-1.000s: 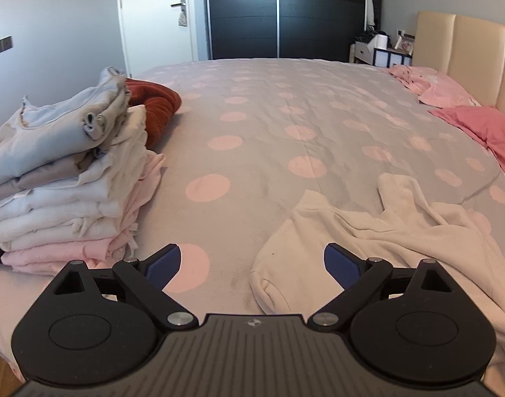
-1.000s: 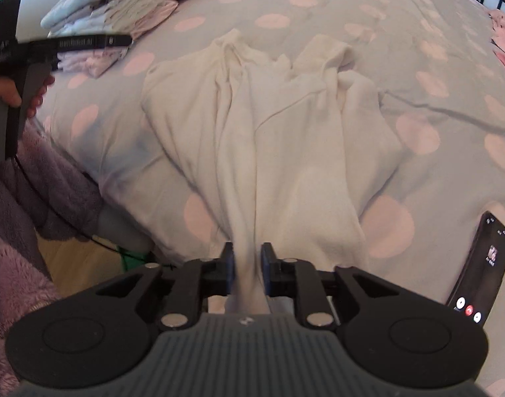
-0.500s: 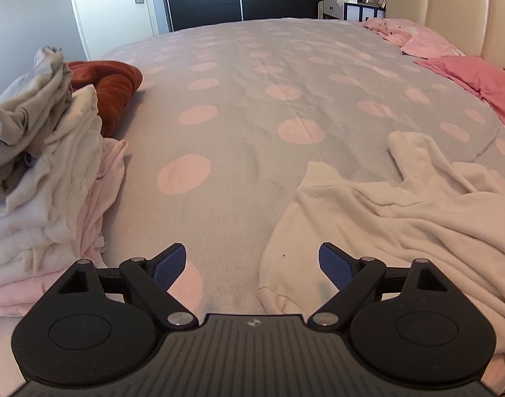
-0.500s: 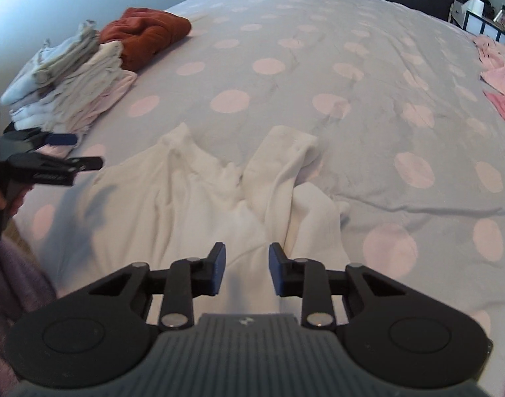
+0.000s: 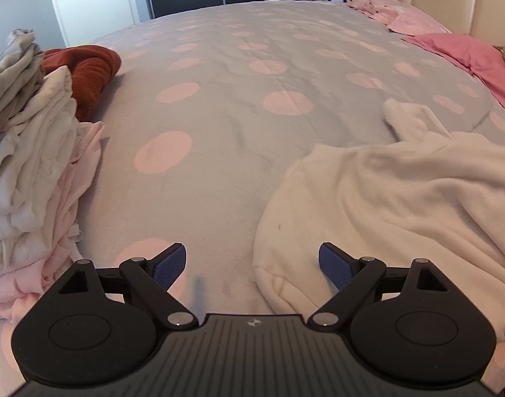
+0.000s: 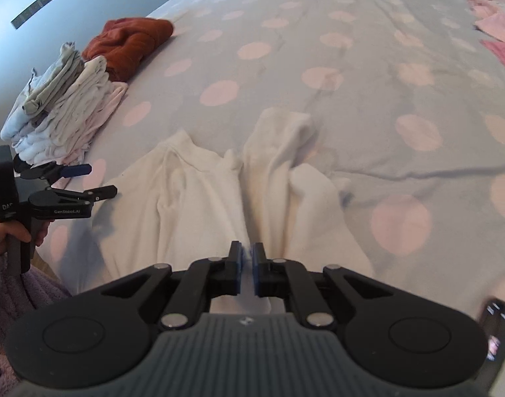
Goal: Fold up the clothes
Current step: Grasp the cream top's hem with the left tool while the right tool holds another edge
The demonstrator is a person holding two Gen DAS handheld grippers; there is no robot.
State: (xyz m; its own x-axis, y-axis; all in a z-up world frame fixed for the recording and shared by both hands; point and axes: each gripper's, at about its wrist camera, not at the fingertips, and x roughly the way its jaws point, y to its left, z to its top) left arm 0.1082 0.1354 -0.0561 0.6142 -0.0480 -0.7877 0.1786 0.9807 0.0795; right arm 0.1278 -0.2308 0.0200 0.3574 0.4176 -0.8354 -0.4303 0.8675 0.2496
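While your right gripper (image 6: 247,259) has its blue pads pressed together on a bunched ridge of the cream garment (image 6: 199,195), keep that pinch firm and hold the cloth low, because the fabric looks soft and thick and a loose hold would likely let the ridge slide out as you draw it. Your left gripper (image 5: 252,261) is spread wide and holds nothing; it hovers just over the bedspread (image 5: 226,125), with its right pad near the garment's rolled edge (image 5: 275,284). If you mean to bring that hand into the job, my judgement is that this near edge is the sensible place to take hold, low and square, so both hands carry the same hem and the piece comes out flat rather than twisted. The garment lies crumpled on the near part of the bed, its two narrower parts (image 6: 282,132) reaching away from you and folds running down its middle, so smooth those creases out first; folding over them would lock them in. Watch the phone (image 6: 499,330) lying beside the garment at your right, which dragged cloth could sweep along. Further off to the left stands the stack of folded clothes (image 6: 63,112), with a rust-coloured garment (image 6: 129,43) lying behind it, well apart from your work.
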